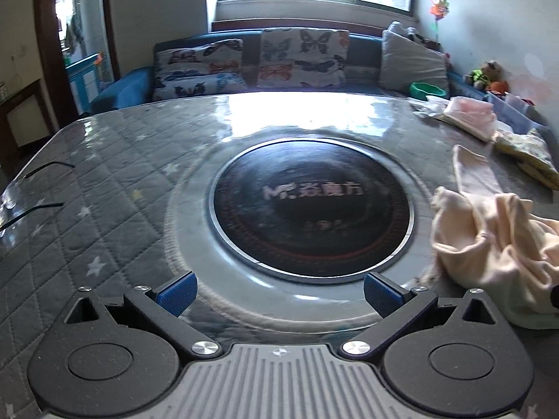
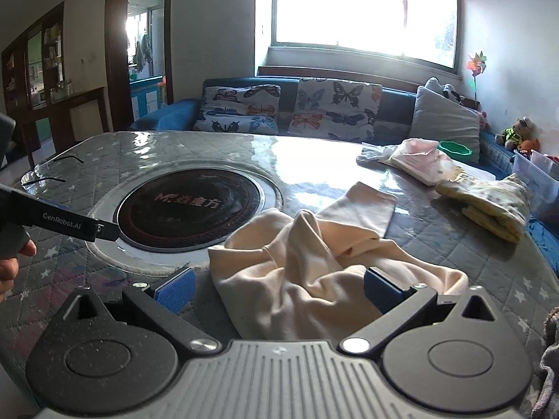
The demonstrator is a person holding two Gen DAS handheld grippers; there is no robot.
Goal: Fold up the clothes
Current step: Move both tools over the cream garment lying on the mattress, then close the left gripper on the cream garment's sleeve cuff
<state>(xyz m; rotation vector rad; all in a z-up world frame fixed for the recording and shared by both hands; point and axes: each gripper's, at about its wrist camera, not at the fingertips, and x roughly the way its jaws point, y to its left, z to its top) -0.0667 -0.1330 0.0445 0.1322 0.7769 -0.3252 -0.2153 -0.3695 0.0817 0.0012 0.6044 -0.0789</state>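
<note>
Left gripper (image 1: 280, 295): jaws wide apart, nothing between them, over the table's near part facing the round black cooktop (image 1: 312, 207).
Right gripper (image 2: 279, 289): jaws wide, straddling the near folds of the crumpled peach garment (image 2: 314, 272); whether the pads touch cloth I cannot tell.
Peach garment: bunched in a heap just right of the cooktop, one sleeve or leg stretched flat away from the right gripper.
Hidden or unclear: the garment's near hem is covered by the right gripper's body; cooktop lettering blurred; window (image 2: 363, 10) blown out by glare.
Cut off: left gripper body and a hand (image 2: 10, 265) at the right view's left edge.
Edges and room: the quilted table cover (image 1: 104, 188) lies bare left of the left gripper; folded pink clothes (image 2: 419, 160) and a folded yellow cloth (image 2: 489, 206) sit far right, near the table edge.
</note>
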